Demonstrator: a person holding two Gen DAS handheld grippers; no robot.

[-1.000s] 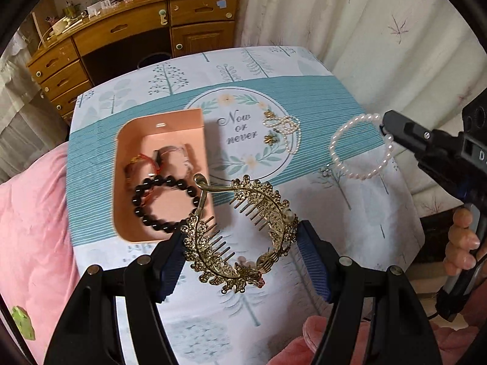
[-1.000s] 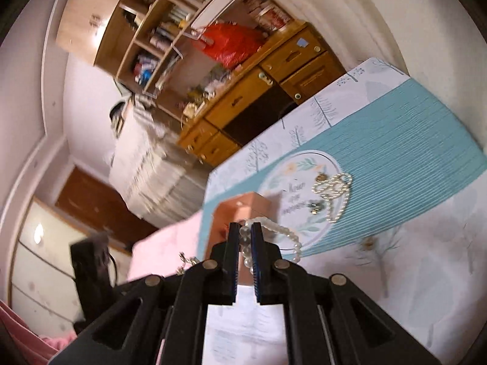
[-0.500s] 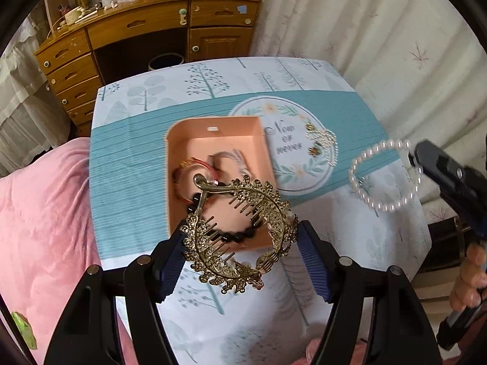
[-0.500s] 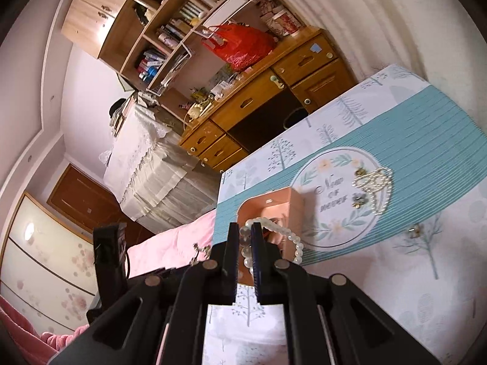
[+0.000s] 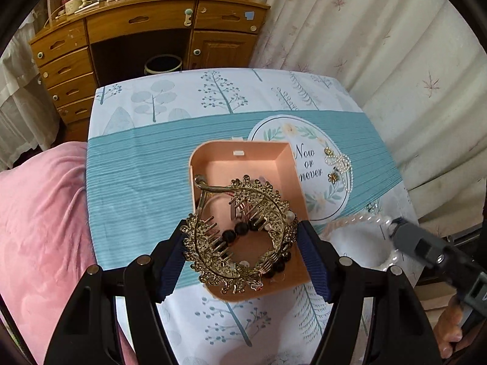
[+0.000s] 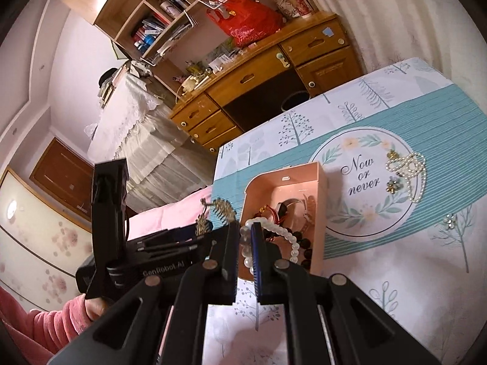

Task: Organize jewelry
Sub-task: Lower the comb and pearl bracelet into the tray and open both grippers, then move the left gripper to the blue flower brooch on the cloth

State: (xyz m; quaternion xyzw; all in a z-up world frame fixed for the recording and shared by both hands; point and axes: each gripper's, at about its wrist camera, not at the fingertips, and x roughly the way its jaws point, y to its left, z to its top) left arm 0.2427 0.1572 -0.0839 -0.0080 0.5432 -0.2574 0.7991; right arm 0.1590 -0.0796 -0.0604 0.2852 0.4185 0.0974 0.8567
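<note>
Tree-printed tablecloth [image 5: 170, 97] carries an open pink cardboard box [image 5: 243, 164] already holding bracelets. Left gripper [image 5: 243, 243] clamps a gold filigree hair comb [image 5: 243, 237] above it; right gripper [image 6: 246, 243], at 3 o'clock, pinches a white pearl bracelet [image 6: 289, 237]. Both await dropping; a pearl necklace [image 5: 341, 167] remains outside at 1 o'clock.

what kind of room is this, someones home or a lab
Most likely a lived-in bedroom at home: a cluttered wooden desk with drawers, packed bookshelves above it, and a pink fleece blanket beside the cloth-covered table.
</note>
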